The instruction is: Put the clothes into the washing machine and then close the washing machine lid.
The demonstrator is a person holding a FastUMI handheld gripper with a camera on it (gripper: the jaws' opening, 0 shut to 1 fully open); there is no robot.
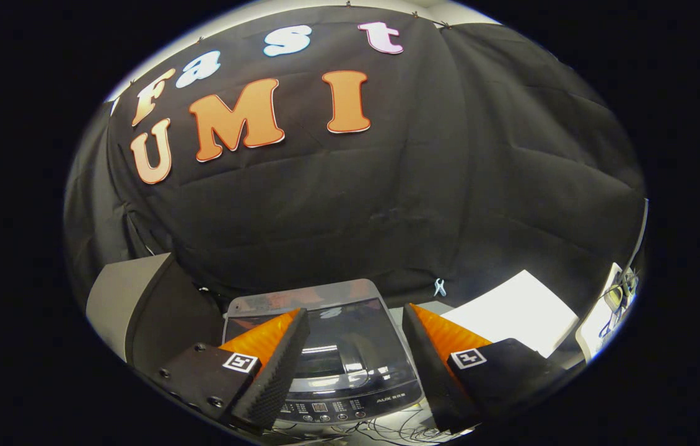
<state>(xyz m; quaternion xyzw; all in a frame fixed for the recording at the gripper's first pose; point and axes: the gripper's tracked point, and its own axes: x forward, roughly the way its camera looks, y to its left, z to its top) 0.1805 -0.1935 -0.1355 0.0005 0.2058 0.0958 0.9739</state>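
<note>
Hand-held gripper (356,322) held above the washing machine (325,353), fingers spread wide apart and gripping nothing. Between the two fingers, the top of the machine in plain sight – a dark glass lid (331,337) lying flat and closed, with the control panel (331,407) along its near edge and some thin cables (387,427) on the surface in front. No clothes to be seen anywhere: none in the fingers, none on the machine, none beside it. Impossible to tell whether something already lies in the drum, because the lid only reflects the light.

Judged from this, either the task at its very end – clothes in, lid down – or not yet begun; a closed lid and an empty gripper fit both. To the right of the machine, a white flat surface (511,313), maybe a counter top, bare as far as visible. To the left, a grey panel (121,297) partly under black cloth. Behind, near the wall, a small clip (440,287) hanging.
</note>
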